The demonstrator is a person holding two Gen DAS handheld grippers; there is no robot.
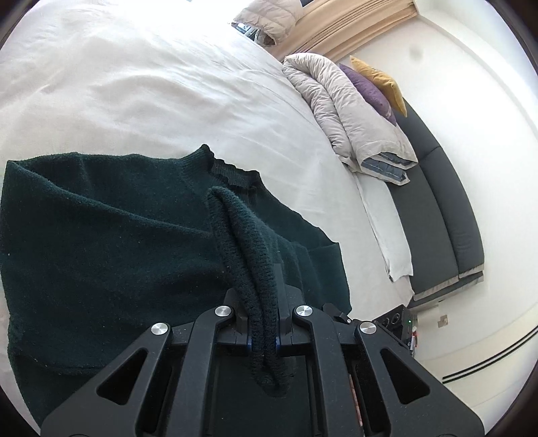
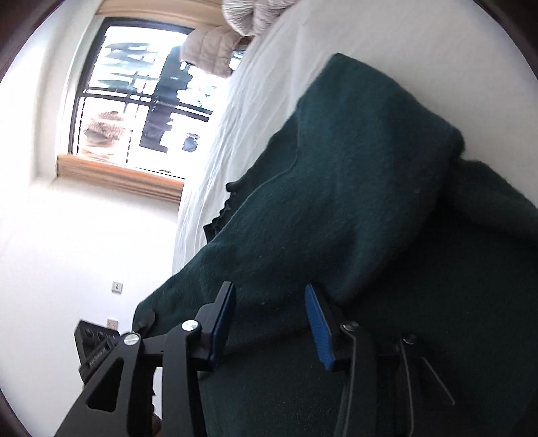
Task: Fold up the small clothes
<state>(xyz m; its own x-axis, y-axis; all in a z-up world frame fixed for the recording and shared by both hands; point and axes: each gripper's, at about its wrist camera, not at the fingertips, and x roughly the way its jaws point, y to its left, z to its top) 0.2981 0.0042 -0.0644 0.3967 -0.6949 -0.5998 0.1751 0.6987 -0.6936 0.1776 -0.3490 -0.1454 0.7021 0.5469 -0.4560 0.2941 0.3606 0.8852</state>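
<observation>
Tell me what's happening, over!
Left gripper shut on a ribbed edge of the green sweater. Right gripper open above it, holding nothing. Sweater lies on the white bed. Nothing in the way.

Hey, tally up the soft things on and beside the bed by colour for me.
Dark green sweater: 1
Beige duvet: 1
Purple cushion: 1
Mustard cushion: 1
Beige puffer jacket: 1
Total: 5
</observation>
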